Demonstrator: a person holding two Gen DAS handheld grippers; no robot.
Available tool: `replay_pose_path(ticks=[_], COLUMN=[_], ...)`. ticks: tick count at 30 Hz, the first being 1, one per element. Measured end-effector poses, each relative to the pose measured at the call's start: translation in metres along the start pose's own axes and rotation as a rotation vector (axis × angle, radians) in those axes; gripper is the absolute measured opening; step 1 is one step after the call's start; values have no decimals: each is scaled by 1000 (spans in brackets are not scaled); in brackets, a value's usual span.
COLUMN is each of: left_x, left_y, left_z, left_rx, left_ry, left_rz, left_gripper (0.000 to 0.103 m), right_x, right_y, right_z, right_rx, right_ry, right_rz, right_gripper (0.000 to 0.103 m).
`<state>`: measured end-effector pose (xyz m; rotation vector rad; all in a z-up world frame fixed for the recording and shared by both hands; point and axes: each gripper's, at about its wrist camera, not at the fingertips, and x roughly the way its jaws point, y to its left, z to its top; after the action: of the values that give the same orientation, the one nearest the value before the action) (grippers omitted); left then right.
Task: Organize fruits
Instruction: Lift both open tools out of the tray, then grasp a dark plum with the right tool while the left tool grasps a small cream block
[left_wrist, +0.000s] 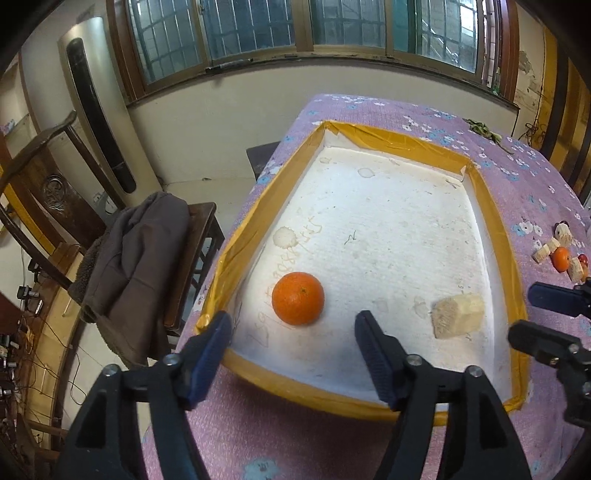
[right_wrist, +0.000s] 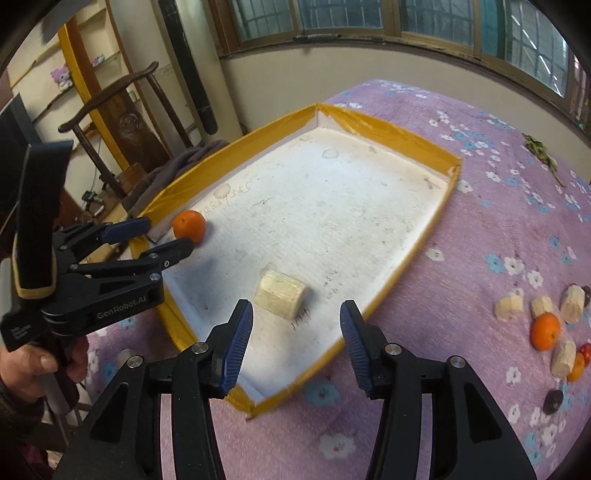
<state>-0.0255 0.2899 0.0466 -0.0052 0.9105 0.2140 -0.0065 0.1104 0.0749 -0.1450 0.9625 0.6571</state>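
Left gripper (left_wrist: 293, 325) spread, empty, just short of orange (left_wrist: 298, 298) on tray (left_wrist: 369, 229) floor, near-left corner. Right gripper (right_wrist: 296, 314) spread, empty, above pale chunk (right_wrist: 281, 298) in tray. More fruit (right_wrist: 546, 331) on cloth (right_wrist: 480, 221), right.

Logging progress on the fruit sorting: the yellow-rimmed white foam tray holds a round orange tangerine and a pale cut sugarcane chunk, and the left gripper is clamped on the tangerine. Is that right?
Not quite. The left gripper is open, not clamped: the round orange tangerine lies free beyond its fingertips in the yellow-rimmed white foam tray, as the left wrist view shows. The pale cut sugarcane chunk is in the tray too.
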Motion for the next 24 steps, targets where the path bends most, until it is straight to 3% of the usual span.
replay_pose_path(ticks=[4, 14, 24], left_x=[-14, -43, -47], left_y=[-13, -84, -168], left_z=[0, 1, -6], left_rx=[-12, 40, 127], left_ry=[-18, -48, 1], left_rz=[-26, -116, -224], left_gripper=[79, 86, 90], right_x=[-21, -58, -98], right_y=[-16, -73, -140], right_z=[-12, -55, -106], right_rx=[42, 158, 296], right_ry=[-32, -41, -51], right_rz=[-9, -71, -161], right_gripper=[61, 62, 63])
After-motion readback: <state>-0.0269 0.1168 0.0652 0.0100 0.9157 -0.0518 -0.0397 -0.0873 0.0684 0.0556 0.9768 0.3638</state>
